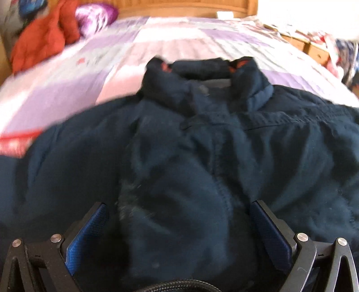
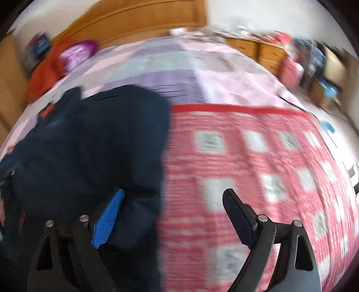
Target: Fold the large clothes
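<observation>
Your navy jacket (image 1: 202,146) lies spread on the bed, and everything else is easiest to place from it. In the left wrist view its collar (image 1: 206,74) points away from you toward the wooden headboard (image 1: 179,7), with orange lining showing at both collar tips. Your left gripper (image 1: 178,210) hangs over the lower front of the jacket, jaws spread wide with jacket cloth showing between the blue pads (image 1: 89,238); you grip nothing there, and whether the pads touch the fabric cannot be told from this blurred frame.

Beyond the jacket's collar stretches a pink and lilac patchwork quilt (image 1: 179,40). Far off to the jacket's left, near the headboard, sit an orange-red garment (image 1: 42,38) and a shiny purple bundle (image 1: 94,16).

In the right wrist view the jacket (image 2: 89,146) fills the left half, its right edge falling along a red and white checked blanket (image 2: 246,168) that lies directly beside it. Your right gripper (image 2: 174,196) straddles that edge with its jaws wide apart and holding nothing: the blue left pad (image 2: 110,217) sits over the jacket, the black right finger (image 2: 237,215) over the checked blanket. Past the blanket, away from the jacket, a wooden chest of drawers (image 2: 262,52) stands with blurred clutter on top
</observation>
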`<control>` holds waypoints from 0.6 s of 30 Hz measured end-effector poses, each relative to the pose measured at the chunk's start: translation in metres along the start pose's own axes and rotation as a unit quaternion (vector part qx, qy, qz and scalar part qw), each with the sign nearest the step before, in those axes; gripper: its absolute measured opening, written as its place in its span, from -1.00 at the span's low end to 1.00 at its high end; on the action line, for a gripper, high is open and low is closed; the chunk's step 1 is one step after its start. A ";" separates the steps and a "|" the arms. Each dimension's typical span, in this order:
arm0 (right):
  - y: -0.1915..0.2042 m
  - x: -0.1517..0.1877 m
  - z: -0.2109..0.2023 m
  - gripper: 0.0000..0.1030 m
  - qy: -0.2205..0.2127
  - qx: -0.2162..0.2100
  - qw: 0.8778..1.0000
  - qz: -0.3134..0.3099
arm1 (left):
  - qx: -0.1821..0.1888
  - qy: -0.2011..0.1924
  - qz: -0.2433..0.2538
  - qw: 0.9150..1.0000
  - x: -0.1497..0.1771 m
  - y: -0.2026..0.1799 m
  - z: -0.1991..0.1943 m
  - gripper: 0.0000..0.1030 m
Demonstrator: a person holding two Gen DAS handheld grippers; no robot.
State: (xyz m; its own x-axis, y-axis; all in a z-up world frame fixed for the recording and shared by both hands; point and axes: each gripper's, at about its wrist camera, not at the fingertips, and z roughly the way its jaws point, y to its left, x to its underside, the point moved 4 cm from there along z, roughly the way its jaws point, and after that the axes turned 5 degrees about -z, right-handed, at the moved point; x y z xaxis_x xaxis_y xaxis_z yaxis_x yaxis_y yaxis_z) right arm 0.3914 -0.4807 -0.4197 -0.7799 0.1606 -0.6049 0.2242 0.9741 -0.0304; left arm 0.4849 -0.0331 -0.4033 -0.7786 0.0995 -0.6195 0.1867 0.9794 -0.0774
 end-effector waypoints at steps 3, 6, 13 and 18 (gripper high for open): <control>0.018 -0.006 -0.019 0.76 -0.022 0.032 0.998 -0.046 | -0.001 -0.002 -0.013 1.000 0.006 0.006 -0.005 1.00; 0.060 -0.017 -0.040 0.76 -0.059 0.006 0.994 -0.088 | -0.003 -0.005 -0.014 1.000 0.014 0.005 -0.014 1.00; 0.093 0.007 -0.016 0.76 0.004 -0.033 0.994 -0.103 | 0.012 0.012 -0.026 1.000 0.026 0.024 -0.028 1.00; 0.081 0.009 -0.036 0.76 -0.004 -0.009 0.998 -0.066 | 0.023 0.001 -0.035 0.999 0.031 0.043 -0.050 1.00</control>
State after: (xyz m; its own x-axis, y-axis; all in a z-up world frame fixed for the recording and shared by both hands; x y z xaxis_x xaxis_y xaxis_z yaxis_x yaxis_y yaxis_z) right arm 0.3814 -0.3944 -0.3989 -0.7968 0.0297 -0.6035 0.1098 0.9893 -0.0964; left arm 0.4392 0.0203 -0.3868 -0.7915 0.0316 -0.6103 0.1596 0.9747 -0.1566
